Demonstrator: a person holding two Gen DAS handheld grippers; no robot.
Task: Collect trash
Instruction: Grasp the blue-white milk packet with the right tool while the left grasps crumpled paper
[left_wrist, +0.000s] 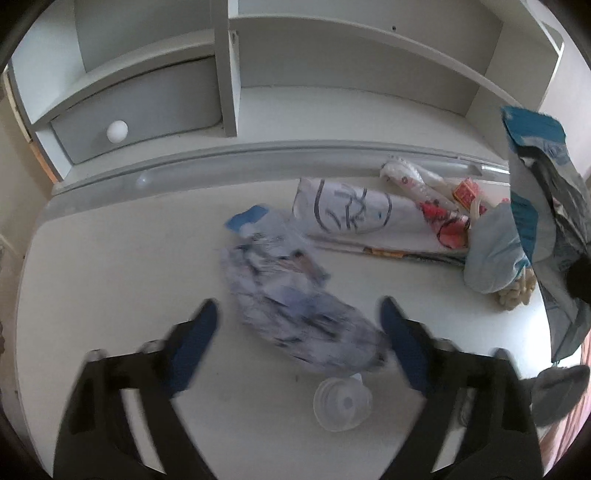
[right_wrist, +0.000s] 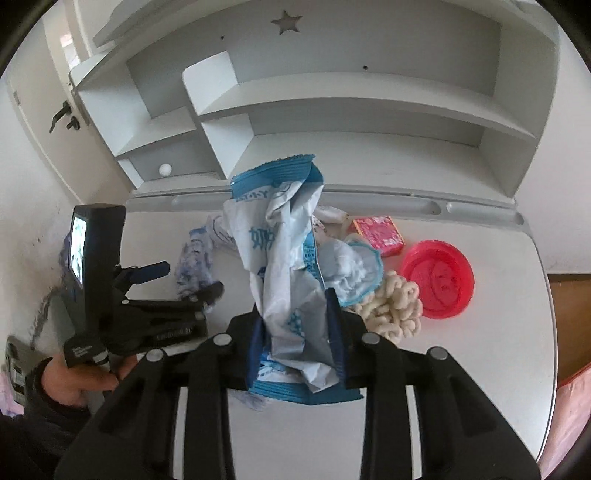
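Note:
My left gripper (left_wrist: 297, 314) is open, its blue-padded fingers (left_wrist: 197, 332) either side of a crumpled blue-and-white wrapper (left_wrist: 291, 302) that lies on the white desk (left_wrist: 110, 266). My right gripper (right_wrist: 295, 314) is shut on a large blue-and-white snack bag (right_wrist: 284, 258) and holds it upright above the desk. That bag also shows at the right edge of the left wrist view (left_wrist: 543, 184). The left gripper shows in the right wrist view (right_wrist: 184, 284) beside the crumpled wrapper (right_wrist: 194, 258).
On the desk lie a white printed bag (left_wrist: 354, 210), a red-patterned plastic wrapper (left_wrist: 436, 206), a clear plastic lid (left_wrist: 341, 402), a pale shower cap (right_wrist: 351, 273), a beige knotted cord (right_wrist: 391, 306), a red lid (right_wrist: 437, 278) and a pink packet (right_wrist: 378, 230). Shelves (right_wrist: 332, 110) and a drawer (left_wrist: 136, 110) stand behind.

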